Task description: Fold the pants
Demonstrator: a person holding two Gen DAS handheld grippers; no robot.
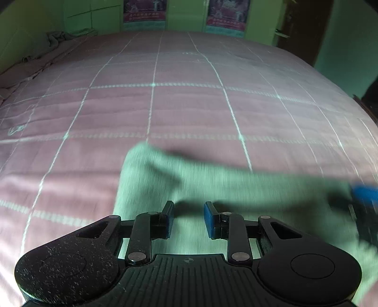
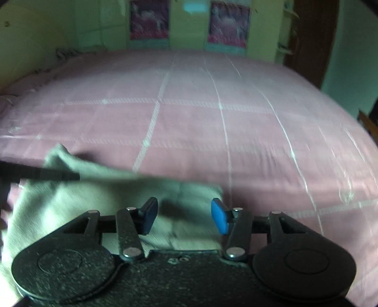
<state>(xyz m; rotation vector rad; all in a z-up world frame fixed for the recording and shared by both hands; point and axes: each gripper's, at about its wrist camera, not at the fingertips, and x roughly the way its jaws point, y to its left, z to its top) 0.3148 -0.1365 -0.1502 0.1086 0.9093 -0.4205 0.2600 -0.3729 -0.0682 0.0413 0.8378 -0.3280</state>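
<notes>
The pale grey-green cloth pants (image 1: 212, 189) lie bunched on the pink checked bedspread (image 1: 189, 106), seemingly part-folded, with squaring left. The left gripper (image 1: 189, 218) hovers at six o'clock, jaws slightly apart, empty. The right gripper (image 2: 185, 216) stands spread, empty. Blur hides the pants' layers and edges.

This is a bedroom in a home. A big bed (image 1: 189, 99) with a pink checked cover fills the room. Two posters (image 1: 144, 10) hang on the green wall (image 1: 186, 14). A dark door (image 1: 304, 28), maybe wooden, stands at the right.
</notes>
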